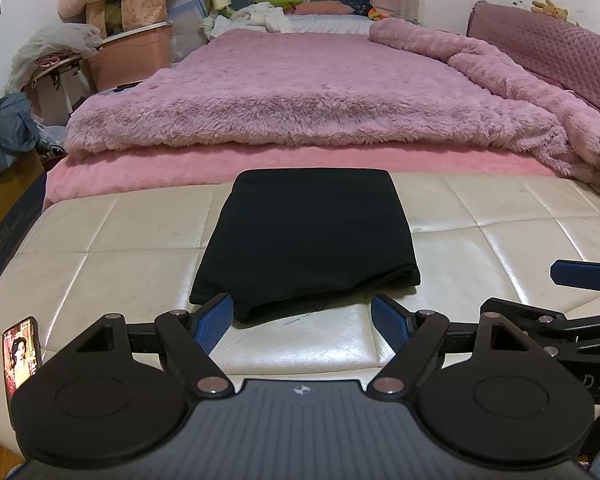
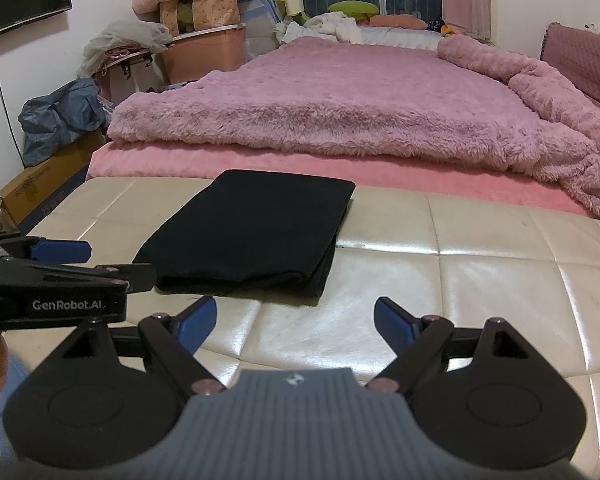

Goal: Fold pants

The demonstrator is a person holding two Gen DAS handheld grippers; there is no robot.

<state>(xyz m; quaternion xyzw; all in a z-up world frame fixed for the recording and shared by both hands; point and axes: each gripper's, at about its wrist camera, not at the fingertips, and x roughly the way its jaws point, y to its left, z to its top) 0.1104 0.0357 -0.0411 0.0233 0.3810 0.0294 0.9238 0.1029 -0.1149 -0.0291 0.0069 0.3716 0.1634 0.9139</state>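
The black pants [image 1: 306, 240] lie folded into a neat rectangle on the cream leather bench [image 1: 100, 248]. My left gripper [image 1: 302, 320] is open and empty, just in front of the near edge of the pants. In the right wrist view the folded pants [image 2: 252, 236] lie ahead and to the left. My right gripper [image 2: 296, 322] is open and empty, over bare bench [image 2: 460, 264] to the right of the pants. The left gripper's finger shows at the left of the right wrist view [image 2: 60, 250], and a right gripper finger shows at the right edge of the left wrist view [image 1: 580, 274].
A bed with a fluffy pink blanket [image 1: 300, 92] stands right behind the bench. A phone [image 1: 22, 354] lies on the bench's near left corner. Storage boxes [image 1: 132, 56], bags and a cardboard box [image 2: 40, 184] crowd the floor at the left.
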